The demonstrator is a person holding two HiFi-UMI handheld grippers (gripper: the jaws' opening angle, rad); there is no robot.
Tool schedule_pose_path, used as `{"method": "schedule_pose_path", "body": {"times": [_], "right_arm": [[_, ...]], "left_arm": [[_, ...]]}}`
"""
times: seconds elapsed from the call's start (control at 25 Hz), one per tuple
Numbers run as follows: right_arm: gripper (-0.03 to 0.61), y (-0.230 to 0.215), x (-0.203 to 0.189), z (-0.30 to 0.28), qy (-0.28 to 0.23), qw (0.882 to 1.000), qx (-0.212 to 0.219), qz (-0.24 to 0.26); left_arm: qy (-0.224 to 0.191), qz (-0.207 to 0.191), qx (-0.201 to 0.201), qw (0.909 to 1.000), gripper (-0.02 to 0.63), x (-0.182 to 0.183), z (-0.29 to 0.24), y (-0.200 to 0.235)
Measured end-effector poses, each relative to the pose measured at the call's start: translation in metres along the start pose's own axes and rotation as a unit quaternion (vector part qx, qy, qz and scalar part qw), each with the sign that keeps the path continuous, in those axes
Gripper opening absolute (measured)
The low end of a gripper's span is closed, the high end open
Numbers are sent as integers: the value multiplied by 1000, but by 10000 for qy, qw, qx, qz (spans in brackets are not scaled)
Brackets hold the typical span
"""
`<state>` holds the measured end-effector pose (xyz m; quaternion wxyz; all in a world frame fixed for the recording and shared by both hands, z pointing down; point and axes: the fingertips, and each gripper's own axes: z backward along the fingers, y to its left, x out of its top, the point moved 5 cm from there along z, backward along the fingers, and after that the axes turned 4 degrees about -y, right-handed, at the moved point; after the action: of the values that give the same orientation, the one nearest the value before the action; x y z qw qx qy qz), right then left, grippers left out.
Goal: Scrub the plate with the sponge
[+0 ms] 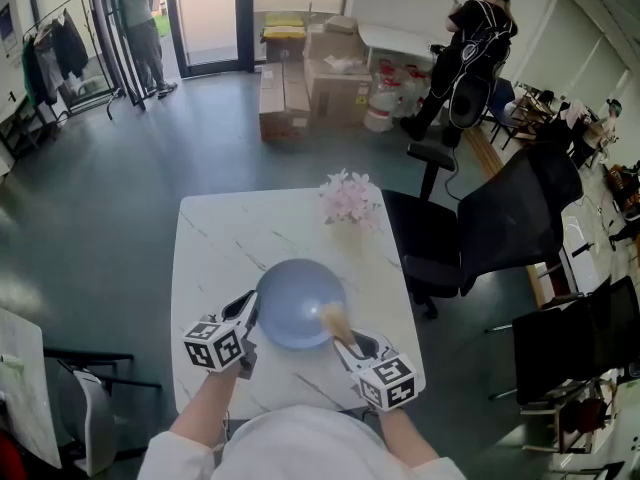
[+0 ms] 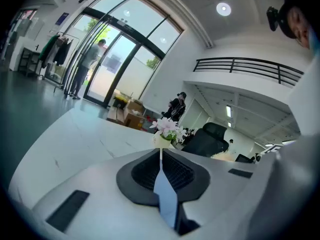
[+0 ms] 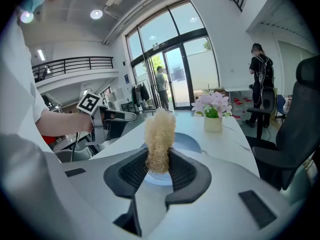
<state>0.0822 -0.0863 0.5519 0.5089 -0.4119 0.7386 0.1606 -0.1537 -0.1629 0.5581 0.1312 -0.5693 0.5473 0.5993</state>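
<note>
A round blue plate [image 1: 298, 300] is over the near part of the white marble table [image 1: 218, 236]. My left gripper [image 1: 250, 311] is shut on the plate's left rim. In the left gripper view the plate [image 2: 165, 191] shows edge-on as a thin blue strip between the closed jaws of that gripper [image 2: 161, 170]. My right gripper [image 1: 342, 334] is shut on a tan fibrous sponge [image 1: 335, 319], which lies over the plate's near right part. In the right gripper view the sponge [image 3: 160, 136] stands up between the jaws of the right gripper [image 3: 159, 166], with the plate [image 3: 187, 143] just beyond it.
A small pot of pink flowers [image 1: 350, 200] stands at the table's far right. A black office chair [image 1: 490, 223] sits right of the table, with more chairs behind it. Cardboard boxes [image 1: 300, 88] and two people are at the far end of the room.
</note>
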Motion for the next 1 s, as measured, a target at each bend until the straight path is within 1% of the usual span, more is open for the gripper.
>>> {"method": "schedule_pose_path", "body": {"times": [0.08,0.16,0.36,0.6,0.8,1.0], "right_arm": [[124,1,5,2,-67,10000,5,-22],[124,2,9,3,-129,9999,-13,-9],[124,1,15,7,-270,9996,-98,9],[124,4,16,12,-382,9991,-203,50],[124,6,17,17,-451,9985,-293,68],[124,10,13,25,-439,9983,-376,115]], "left_arm": [[-148,-69,-117,9998,41,9,7,-10],[-233,-227,-203,9993,40,14,13,-18],[-356,-509,-288,9977,38,14,30,-31],[-365,-732,-146,9965,37,-1,50,-42],[-296,-830,-283,9957,32,-8,61,-53],[-195,-853,-314,9957,32,-17,70,-59]]}}
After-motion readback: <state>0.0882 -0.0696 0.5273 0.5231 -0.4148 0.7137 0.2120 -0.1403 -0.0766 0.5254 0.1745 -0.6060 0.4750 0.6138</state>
